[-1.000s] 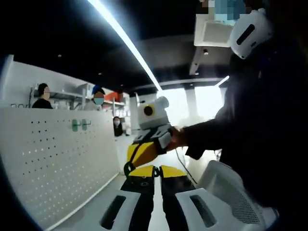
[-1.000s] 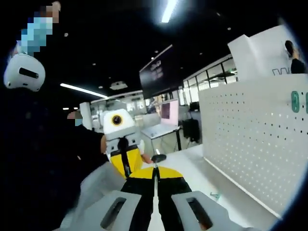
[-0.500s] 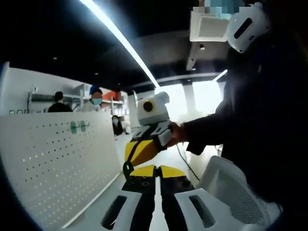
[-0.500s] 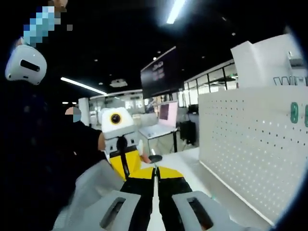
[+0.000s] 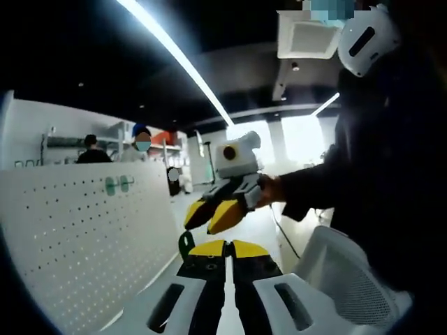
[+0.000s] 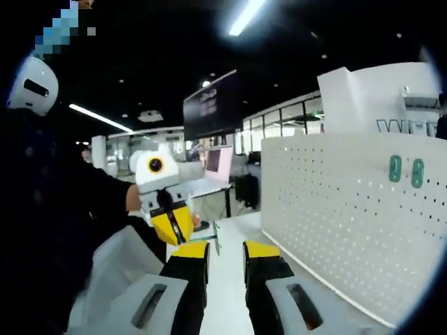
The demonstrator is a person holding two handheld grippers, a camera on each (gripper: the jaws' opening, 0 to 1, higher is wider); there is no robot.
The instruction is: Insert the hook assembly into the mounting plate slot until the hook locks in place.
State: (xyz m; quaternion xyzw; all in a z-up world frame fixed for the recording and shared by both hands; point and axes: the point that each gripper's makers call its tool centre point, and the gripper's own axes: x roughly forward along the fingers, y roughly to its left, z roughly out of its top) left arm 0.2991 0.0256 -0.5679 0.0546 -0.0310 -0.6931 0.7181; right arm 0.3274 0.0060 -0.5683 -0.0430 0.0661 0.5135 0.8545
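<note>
In the left gripper view my left gripper (image 5: pixel 227 244) is shut, and a dark green hook piece (image 5: pixel 185 243) sticks out to the left of its tips. Just beyond it, the right gripper (image 5: pixel 211 214) hangs in a person's hand with its yellow jaws apart and nothing between them. In the right gripper view my right gripper (image 6: pixel 225 250) stands open, and the left gripper (image 6: pixel 173 227) faces it with a thin green piece (image 6: pixel 215 239) jutting from its jaws. A white pegboard (image 5: pixel 77 237) (image 6: pixel 335 209) carries two green hooks (image 5: pixel 117 184) (image 6: pixel 405 170).
A white mesh chair back (image 5: pixel 339 276) (image 6: pixel 119 262) stands close beside the person in dark clothes. A white tabletop (image 6: pixel 227 296) runs along the foot of the pegboard. Other people (image 5: pixel 142 145) are behind the board, and desks with a laptop (image 6: pixel 218 167) lie further back.
My right gripper went from shut to open and drew back from the green hook piece. The left gripper stays shut on that piece. Both views shifted slightly.
</note>
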